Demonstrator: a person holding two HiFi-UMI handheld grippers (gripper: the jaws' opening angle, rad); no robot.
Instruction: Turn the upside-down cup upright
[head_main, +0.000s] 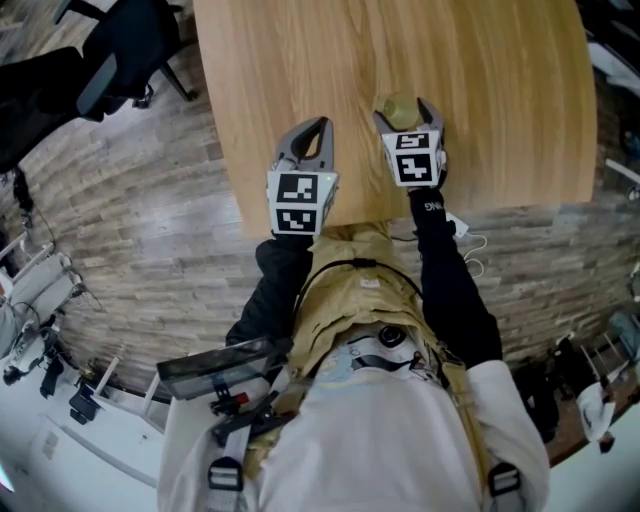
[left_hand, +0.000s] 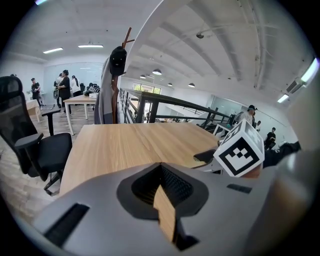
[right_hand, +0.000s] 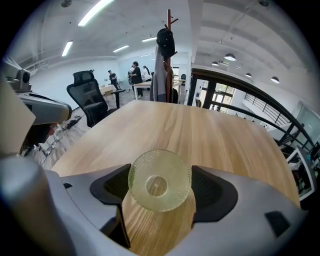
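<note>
The right claw (right_hand: 160, 172) has its two jaws partly apart and closed on the cup (right_hand: 160, 187), one dark pad at each side of it. The cup is of pale yellow-green glass with a grained surface. Its round base is turned toward the camera of this claw, so it is not upright. Under the cup only wood grain is seen, and I cannot tell if the rim touches the tabletop (right_hand: 215, 135) or is a little above it. In the head view the same cup sits between the jaw tips of the right claw, over the near part of the tabletop, not far from the front edge.

The left claw (left_hand: 161, 167) has its jaws brought together. The tips meet, only a thin slit of wood colour shows between the pads, and nothing is held there. In the head view it lies at the near edge of the tabletop, beside the right claw and a little apart from it.

Each claw carries a white cube with black square markers; the cube of the right claw (left_hand: 240, 152) shows at the right side of the left gripper view.

Further away, a black office chair (left_hand: 35, 150) stands at the left of the tabletop, on the wooden floor (head_main: 150, 230). Beyond the far end stands a coat stand (right_hand: 165, 55) with clothes on it. Some people stand in the back of the room.
</note>
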